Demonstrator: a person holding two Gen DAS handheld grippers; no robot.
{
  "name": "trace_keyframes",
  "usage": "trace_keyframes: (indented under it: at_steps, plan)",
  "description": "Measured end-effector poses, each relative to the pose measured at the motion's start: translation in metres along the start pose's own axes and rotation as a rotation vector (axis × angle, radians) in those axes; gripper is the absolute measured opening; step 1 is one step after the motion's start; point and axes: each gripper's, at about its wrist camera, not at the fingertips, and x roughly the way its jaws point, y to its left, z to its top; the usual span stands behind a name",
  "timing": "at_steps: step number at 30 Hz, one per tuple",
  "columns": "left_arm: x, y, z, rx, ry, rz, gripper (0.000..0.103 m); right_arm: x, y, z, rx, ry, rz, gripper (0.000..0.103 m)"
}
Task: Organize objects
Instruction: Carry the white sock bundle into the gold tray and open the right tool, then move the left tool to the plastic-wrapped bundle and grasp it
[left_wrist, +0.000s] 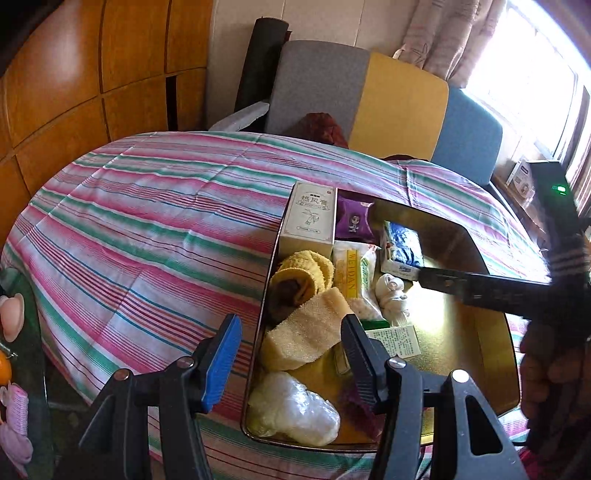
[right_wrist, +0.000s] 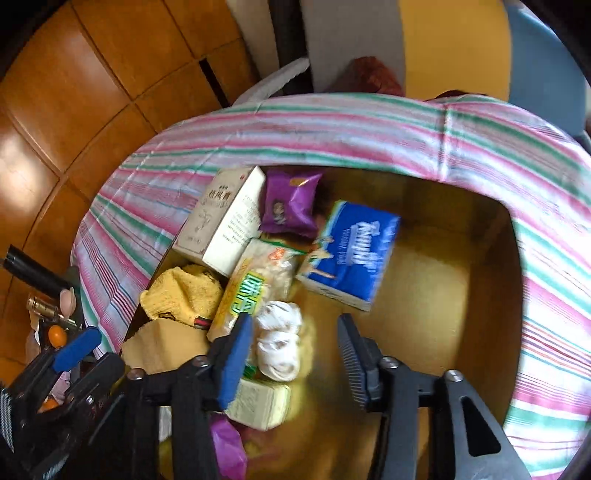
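A gold tray (right_wrist: 461, 266) is set on a striped cloth (left_wrist: 147, 221) and used as the collecting place, so the task's things are found inside it, packed toward its left side. A white carton (right_wrist: 218, 225) and a purple snack packet (right_wrist: 290, 208) are stood at the far corner; a blue tissue pack (right_wrist: 351, 254) is seen tilted against the pile, apparently dropped rather than laid flat. A green-and-yellow noodle bag (right_wrist: 251, 291), a yellow towel (right_wrist: 181, 295), a white knotted bundle (right_wrist: 277, 339) and a small pale box (right_wrist: 258, 404) are crowded nearer the cameras, with a clear plastic bag (left_wrist: 295, 410) and a beige sponge cloth (left_wrist: 306, 332) at the near end. The right half of the tray is left bare, probably as room for further items. The right gripper (right_wrist: 295, 354) is held over the tray, jaws parted with nothing between the pads, the bundle just beside its blue finger; judged as a release already made. The left gripper (left_wrist: 291, 354) is held half-wide and empty over the tray's left rim, the sponge cloth lying beneath its gap, not pinched. Remaining loose clutter is glimpsed beyond the cloth's left edge, too small to name.
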Motion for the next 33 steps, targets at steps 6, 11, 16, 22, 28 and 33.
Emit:
trace_keyframes:
  at_steps: [6, 11, 16, 22, 28, 33]
  plan:
    - [-0.009, -0.013, 0.0, 0.036, -0.019, -0.017, 0.057, -0.049, -0.031, -0.011, 0.03, -0.077, -0.057, 0.066]
    - [-0.014, -0.027, -0.004, 0.07, -0.023, -0.033, 0.057, -0.084, -0.07, -0.026, 0.088, -0.133, -0.115, 0.069]
    - [-0.017, -0.041, -0.01, 0.109, -0.018, -0.041, 0.057, -0.11, -0.114, -0.041, 0.155, -0.16, -0.193, 0.073]
    - [-0.02, -0.06, -0.014, 0.161, -0.016, -0.045, 0.057, -0.14, -0.169, -0.056, 0.239, -0.192, -0.295, 0.074]
    - [-0.021, -0.081, -0.017, 0.214, -0.011, -0.049, 0.057, -0.168, -0.235, -0.066, 0.343, -0.242, -0.401, 0.078]
    - [-0.02, -0.099, -0.017, 0.257, -0.004, -0.045, 0.057, -0.174, -0.297, -0.079, 0.449, -0.27, -0.53, 0.079]
